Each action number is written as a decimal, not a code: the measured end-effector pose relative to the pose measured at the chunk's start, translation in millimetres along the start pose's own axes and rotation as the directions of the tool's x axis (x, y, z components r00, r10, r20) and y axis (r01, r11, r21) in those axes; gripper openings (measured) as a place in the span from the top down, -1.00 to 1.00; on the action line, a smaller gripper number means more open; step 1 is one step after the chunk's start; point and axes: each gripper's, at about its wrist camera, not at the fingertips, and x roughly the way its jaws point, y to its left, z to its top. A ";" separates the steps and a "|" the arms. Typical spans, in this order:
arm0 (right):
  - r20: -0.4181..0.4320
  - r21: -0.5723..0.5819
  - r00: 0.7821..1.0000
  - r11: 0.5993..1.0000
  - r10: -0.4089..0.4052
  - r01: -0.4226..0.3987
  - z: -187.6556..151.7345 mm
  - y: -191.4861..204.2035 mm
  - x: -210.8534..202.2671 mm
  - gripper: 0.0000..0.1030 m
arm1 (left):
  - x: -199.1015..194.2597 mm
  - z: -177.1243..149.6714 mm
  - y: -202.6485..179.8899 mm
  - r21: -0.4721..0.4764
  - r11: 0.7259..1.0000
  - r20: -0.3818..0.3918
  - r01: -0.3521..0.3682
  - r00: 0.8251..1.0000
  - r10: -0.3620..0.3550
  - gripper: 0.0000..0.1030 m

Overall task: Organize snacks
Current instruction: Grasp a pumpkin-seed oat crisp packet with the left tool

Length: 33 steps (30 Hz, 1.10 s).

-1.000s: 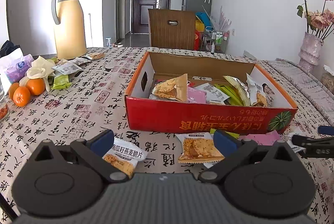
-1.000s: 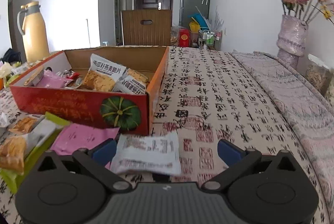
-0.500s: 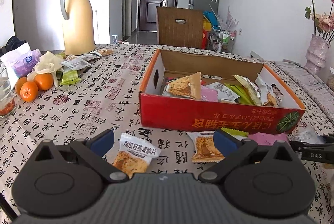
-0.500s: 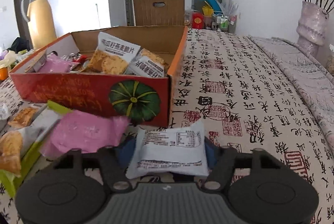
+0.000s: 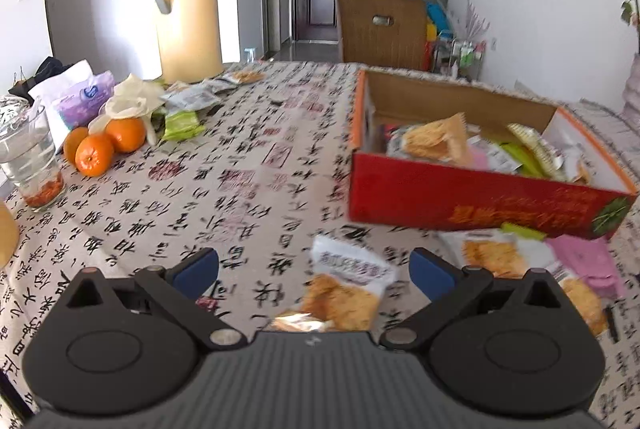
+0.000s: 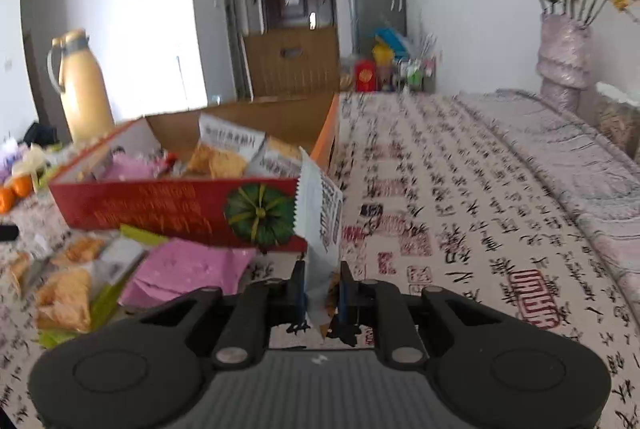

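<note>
The left gripper (image 5: 314,271) is wide apart, and an oat crisp packet (image 5: 348,287) lies between its fingers, low in the frame. The right gripper (image 6: 322,287) has just squeezed shut on a white packet (image 6: 318,225), standing tall. The red box (image 6: 180,205) sits just up and left of it.

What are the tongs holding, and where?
Right tongs pinch the white packet by its bottom end. Left tongs are open and hold nothing.
</note>
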 end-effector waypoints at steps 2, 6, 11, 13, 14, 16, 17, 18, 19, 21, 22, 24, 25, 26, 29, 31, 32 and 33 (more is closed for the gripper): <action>0.021 0.021 1.000 1.000 -0.003 0.003 -0.8 -0.9 -7.4 0.73 | 7.1 -1.2 2.6 0.009 1.000 -0.026 0.005 1.000 -0.005 -1.00; 0.041 0.064 0.999 0.998 -0.005 0.002 -5.0 -1.9 -16.0 0.74 | 20.1 -6.3 -0.6 0.038 0.999 -0.061 0.025 0.998 -0.023 -1.00; 0.055 0.084 0.998 0.996 -0.006 0.001 -8.3 -0.6 -21.1 0.74 | 34.7 -11.2 -6.3 0.053 0.998 -0.102 0.035 0.994 -0.029 -0.99; 0.057 0.080 0.998 0.997 -0.004 0.000 -9.0 1.6 -22.4 0.73 | 37.0 -12.3 -8.1 0.062 0.997 -0.115 0.044 0.993 -0.036 -0.80; 0.058 0.078 0.998 0.997 -0.003 -0.002 -8.8 2.2 -22.8 0.73 | 37.5 -12.4 -9.1 0.068 0.996 -0.120 0.050 0.992 -0.041 -0.70; 0.061 0.078 0.998 0.997 0.000 -0.005 -8.4 3.8 -23.1 0.73 | 36.8 -13.5 -11.2 0.078 0.994 -0.124 0.073 0.990 -0.063 -0.40; 0.062 0.077 0.998 0.997 0.001 -0.006 -8.3 4.9 -23.2 0.74 | 35.7 -13.7 -12.1 0.083 0.993 -0.121 0.079 0.990 -0.069 -0.33; 0.063 0.077 0.998 0.997 0.002 -0.007 -8.4 5.2 -23.3 0.73 | 34.4 -13.6 -12.5 0.084 0.993 -0.118 0.085 0.990 -0.074 -0.16; 0.063 0.078 0.998 0.997 0.003 -0.008 -8.2 5.8 -23.5 0.74 | 33.1 -13.8 -12.4 0.082 0.993 -0.114 0.089 0.990 -0.080 0.04; 0.063 0.077 0.998 0.997 0.004 -0.008 -8.2 6.7 -23.9 0.74 | 30.6 -13.4 -12.3 0.079 0.992 -0.111 0.099 0.990 -0.090 0.14; 0.062 0.076 0.998 0.997 0.003 -0.008 -8.3 7.3 -24.4 0.74 | 29.5 -13.8 -12.0 0.074 0.992 -0.110 0.103 0.989 -0.094 0.16; 0.063 0.077 0.998 0.997 0.003 -0.008 -8.7 8.5 -25.7 0.74 | 27.4 -14.6 -12.0 0.071 0.992 -0.105 0.104 0.990 -0.097 0.17; 0.064 0.079 0.998 0.997 0.002 -0.007 -8.6 9.0 -25.7 0.74 | 25.6 -14.8 -11.7 0.070 0.992 -0.100 0.105 0.990 -0.098 0.17; 0.065 0.082 0.998 0.997 0.002 -0.008 -9.0 9.9 -26.6 0.73 | 23.8 -14.7 -11.4 0.067 0.992 -0.095 0.106 0.991 -0.099 0.17; 0.066 0.086 0.998 0.996 0.004 -0.010 -10.1 11.7 -29.6 0.74 | 15.4 -12.6 -9.8 0.057 0.992 -0.073 0.114 0.991 -0.110 0.17; 0.069 0.085 0.998 0.996 0.005 -0.011 -10.0 13.3 -31.9 0.74 | 7.7 -9.7 -10.0 0.058 0.992 -0.050 0.116 0.992 -0.113 0.17; 0.072 0.084 0.997 0.996 0.006 -0.012 -9.5 14.6 -33.2 0.74 | 3.2 -7.8 -10.3 0.058 0.991 -0.037 0.118 0.993 -0.115 0.17; 0.077 0.083 0.997 0.996 0.007 -0.013 -8.5 16.0 -34.7 0.73 | -0.6 -5.4 -10.7 0.058 0.991 -0.024 0.119 0.993 -0.117 0.18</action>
